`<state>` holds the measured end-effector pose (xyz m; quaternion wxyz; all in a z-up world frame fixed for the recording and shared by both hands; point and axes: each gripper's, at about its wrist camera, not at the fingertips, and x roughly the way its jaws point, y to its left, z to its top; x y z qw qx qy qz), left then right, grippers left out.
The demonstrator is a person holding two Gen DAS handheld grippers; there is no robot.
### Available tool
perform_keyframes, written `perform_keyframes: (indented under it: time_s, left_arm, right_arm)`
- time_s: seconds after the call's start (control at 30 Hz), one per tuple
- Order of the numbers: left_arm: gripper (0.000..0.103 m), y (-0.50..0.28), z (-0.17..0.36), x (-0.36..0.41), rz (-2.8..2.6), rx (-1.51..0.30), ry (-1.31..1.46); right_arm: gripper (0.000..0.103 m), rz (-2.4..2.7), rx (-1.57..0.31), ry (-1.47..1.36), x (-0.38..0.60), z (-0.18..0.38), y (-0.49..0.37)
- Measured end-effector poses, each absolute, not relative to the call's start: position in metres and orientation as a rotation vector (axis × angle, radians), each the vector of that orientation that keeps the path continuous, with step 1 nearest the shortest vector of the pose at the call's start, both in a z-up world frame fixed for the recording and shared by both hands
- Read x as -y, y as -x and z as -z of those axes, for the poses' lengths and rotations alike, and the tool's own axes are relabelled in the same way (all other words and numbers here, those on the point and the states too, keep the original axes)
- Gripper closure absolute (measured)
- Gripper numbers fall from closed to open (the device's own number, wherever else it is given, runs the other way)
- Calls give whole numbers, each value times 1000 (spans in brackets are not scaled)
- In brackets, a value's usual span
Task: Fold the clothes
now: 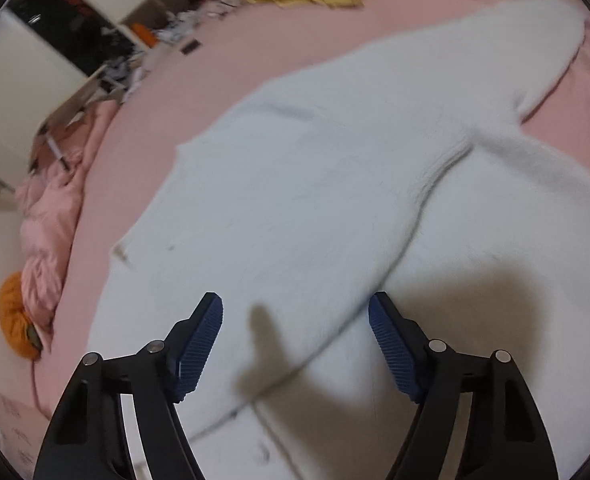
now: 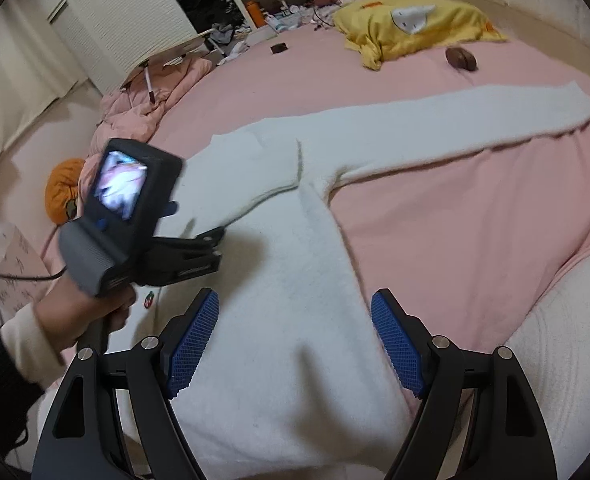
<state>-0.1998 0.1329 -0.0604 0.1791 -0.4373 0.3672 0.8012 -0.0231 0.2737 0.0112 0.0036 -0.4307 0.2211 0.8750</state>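
A white fuzzy sweater lies spread on the pink bed; in the right wrist view the sweater has one sleeve stretched to the far right and the other folded across its body. My left gripper is open and empty just above the sweater's near part. It also shows in the right wrist view, held by a hand over the sweater's left side. My right gripper is open and empty above the sweater's lower body.
The pink bed sheet surrounds the sweater. A yellow blanket and a small brown object lie at the far side. A pink duvet and an orange cushion lie off the left edge, near a cluttered shelf.
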Motion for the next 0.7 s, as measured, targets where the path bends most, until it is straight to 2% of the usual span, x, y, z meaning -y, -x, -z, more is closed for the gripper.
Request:
perform_keyframes:
  time_s: [0.1,0.17,0.2,0.23,0.27,0.33,0.47,0.7]
  left_arm:
    - [27,207,59,-140,-2206,-1062,1226]
    - [27,215,58,-137,-2180,-1017,1262]
    - [39,219,56,-135,-2178,-978,1280]
    - [81,225,53,-130,-2174,-895,1327]
    - [91,232,49,-125,-2171,-787,1383]
    - [90,238,41,-117,-2185,-643,1425]
    - [91,237,19,-98,-2250,-497,1381]
    - [91,252,-73,2,-2651,-215,1166]
  right_arm:
    - [24,-2725,-759,1373,-279,-6,26]
    - [24,-2721,-799,1376,-283,-4,29]
    - [24,-2719,-816,1379,-285,-3,30]
    - [24,-2717,-830,1382,-285,-3,31]
    - [24,-2716,-834,1385,-285,-2,32]
    - [24,-2711,-841,1394,-285,0,33]
    - [24,-2703,-840,1415,-285,4,37]
    - [24,-2748,-733,1397,-273,2,41]
